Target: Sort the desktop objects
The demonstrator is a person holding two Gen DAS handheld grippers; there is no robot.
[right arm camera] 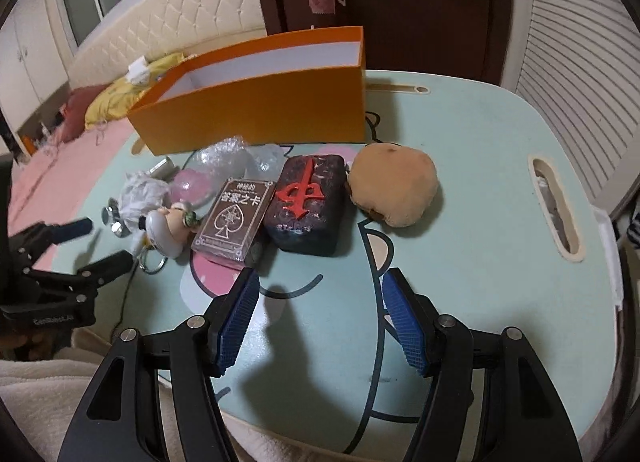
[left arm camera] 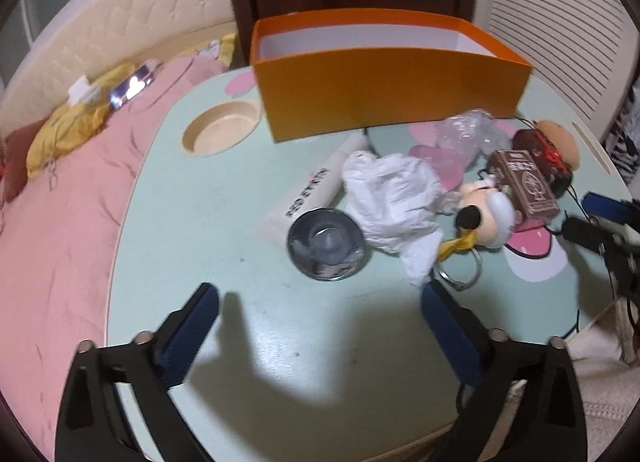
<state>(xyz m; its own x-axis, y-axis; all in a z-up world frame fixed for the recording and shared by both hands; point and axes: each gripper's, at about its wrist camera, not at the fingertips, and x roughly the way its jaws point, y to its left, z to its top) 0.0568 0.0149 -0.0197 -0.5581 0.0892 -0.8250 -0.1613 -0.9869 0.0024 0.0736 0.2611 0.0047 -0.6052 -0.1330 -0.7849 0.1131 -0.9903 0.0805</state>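
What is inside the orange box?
The orange box shows only bare white inner walls in both views. Its floor is hidden behind the front wall, so nothing can be confirmed there.

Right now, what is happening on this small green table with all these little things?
A person holds a two-finger gripper in each hand above the pale green lap table, and neither has picked anything up. The left gripper is open, just short of the small shiny metal bowl. The right gripper is also open, facing the dark mahjong-tile block with a red character. The orange cardboard box at the back looks empty as far as its inside shows, so the sorting has hardly begun.
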